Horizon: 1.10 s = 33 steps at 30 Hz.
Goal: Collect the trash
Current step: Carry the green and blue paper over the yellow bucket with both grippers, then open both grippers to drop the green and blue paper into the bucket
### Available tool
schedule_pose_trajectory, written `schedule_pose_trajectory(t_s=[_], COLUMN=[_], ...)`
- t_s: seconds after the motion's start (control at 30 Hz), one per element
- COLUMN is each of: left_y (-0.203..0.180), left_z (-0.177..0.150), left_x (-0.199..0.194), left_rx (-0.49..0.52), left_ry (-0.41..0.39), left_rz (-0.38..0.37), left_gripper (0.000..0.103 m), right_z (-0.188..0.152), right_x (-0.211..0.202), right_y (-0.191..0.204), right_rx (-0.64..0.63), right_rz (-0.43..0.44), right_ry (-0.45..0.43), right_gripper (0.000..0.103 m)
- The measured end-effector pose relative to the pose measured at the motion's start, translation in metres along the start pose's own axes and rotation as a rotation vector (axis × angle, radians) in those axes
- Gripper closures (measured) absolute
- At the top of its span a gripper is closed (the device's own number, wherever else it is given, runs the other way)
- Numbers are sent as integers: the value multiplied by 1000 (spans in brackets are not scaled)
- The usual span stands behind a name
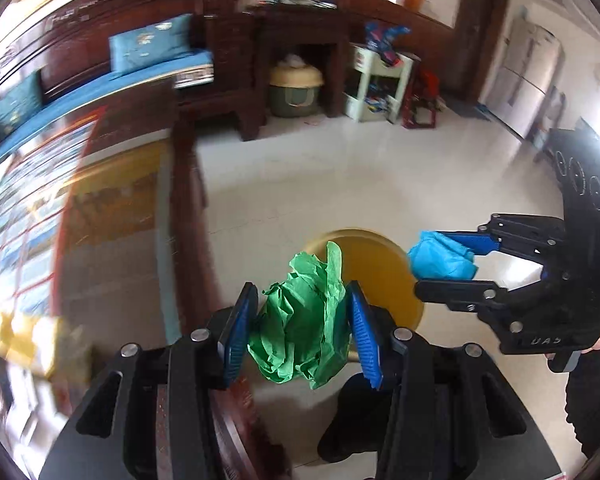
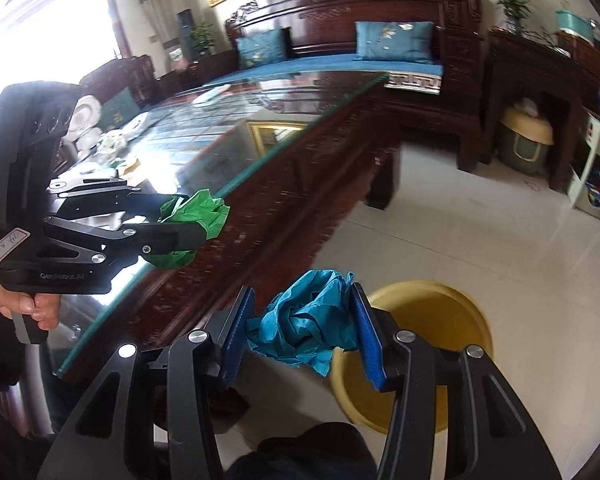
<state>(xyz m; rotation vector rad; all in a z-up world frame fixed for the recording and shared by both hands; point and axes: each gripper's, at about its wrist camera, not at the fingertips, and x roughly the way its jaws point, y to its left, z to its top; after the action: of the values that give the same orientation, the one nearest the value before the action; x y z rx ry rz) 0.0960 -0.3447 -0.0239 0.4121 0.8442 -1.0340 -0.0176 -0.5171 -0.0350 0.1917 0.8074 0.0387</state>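
Note:
My left gripper [image 1: 300,332] is shut on a crumpled green paper ball [image 1: 304,332], its blue pads pressing both sides. The same gripper [image 2: 188,228] with the green paper ball [image 2: 198,212] shows at the left of the right wrist view, over the table's edge. My right gripper [image 2: 304,328] is shut on a crumpled blue paper ball [image 2: 308,328]. In the left wrist view that right gripper [image 1: 440,260] holds the blue paper ball [image 1: 440,260] beside the yellow bin's rim. The round yellow bin [image 1: 380,264] [image 2: 436,320] stands on the pale floor just beyond both grippers.
A dark wooden table with a glass top [image 2: 260,128] lies to the left, with cups and small items on its far end. A carved sofa with blue cushions [image 2: 340,52], a wooden cabinet [image 1: 300,52], a white shelf unit [image 1: 376,80] and a fridge [image 1: 528,80] line the room.

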Motion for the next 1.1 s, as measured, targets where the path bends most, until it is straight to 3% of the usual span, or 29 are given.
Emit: schedule_pose_trajectory(t_s=[0.33, 0.6, 0.8, 1.1], left_y=[-64, -96, -97, -96], left_z=[46, 52, 55, 58], left_x=[92, 156, 175, 173], left_rx=[108, 150, 136, 151], left_ry=[138, 232, 242, 237], left_rz=[-98, -124, -92, -104], left_gripper=[56, 55, 30, 28], right_z=[-33, -59, -70, -69], right_x=[-7, -8, -2, 5], right_y=[-84, -128, -145, -146], right_rx=[126, 188, 220, 212], right_rz=[-106, -140, -143, -131], right_ry=[50, 79, 102, 107], right_gripper=[56, 56, 56, 56])
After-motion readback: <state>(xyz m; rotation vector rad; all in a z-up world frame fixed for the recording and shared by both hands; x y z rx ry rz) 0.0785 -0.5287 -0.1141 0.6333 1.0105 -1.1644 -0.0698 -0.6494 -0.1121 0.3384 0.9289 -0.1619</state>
